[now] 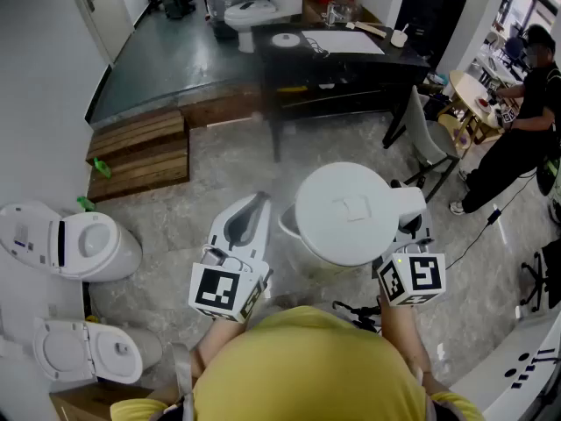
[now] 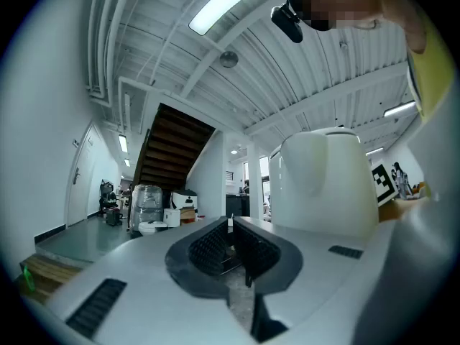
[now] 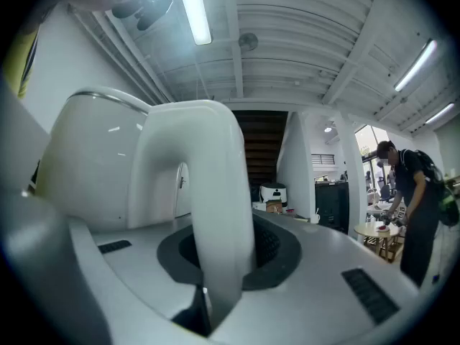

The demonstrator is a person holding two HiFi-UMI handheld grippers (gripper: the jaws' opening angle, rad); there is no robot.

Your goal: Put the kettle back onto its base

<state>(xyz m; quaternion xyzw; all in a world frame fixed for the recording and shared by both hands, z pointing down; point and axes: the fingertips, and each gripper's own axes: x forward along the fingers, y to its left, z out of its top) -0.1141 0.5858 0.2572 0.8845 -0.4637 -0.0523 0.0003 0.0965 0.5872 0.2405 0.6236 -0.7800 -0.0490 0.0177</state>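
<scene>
Nearest the camera is the person's yellow shirt (image 1: 307,367), with both arms reaching out level over the grey stone floor (image 1: 193,200). The left tool (image 1: 254,204) is clenched on nothing: in the left gripper view its ribbed dark pads (image 2: 215,246) meet at the tip with only air between them. The right tool (image 3: 224,246) is grasping the white kettle (image 1: 346,213) by its handle (image 3: 208,192), which stands upright between the jaws with the pads pressed against both sides. The kettle hangs in the air above the floor, lid up, just to the right of the left tool and apart from it; in the left gripper view its body rises close beside that tool. On the floor at the left stand two white toilets (image 1: 83,244), one nearer than the other, against the wall. Past them lie wooden pallets (image 1: 140,152). Farther on is a dark desk (image 1: 351,64), and on it rests the round white base (image 1: 285,39) with a cord leading off it, well apart from the kettle, beside a white sheet (image 1: 344,40). A grey chair (image 1: 425,134) stands at the desk's right end, and beyond it a person in dark clothes (image 1: 526,121) bends over a small round table (image 1: 469,90).
</scene>
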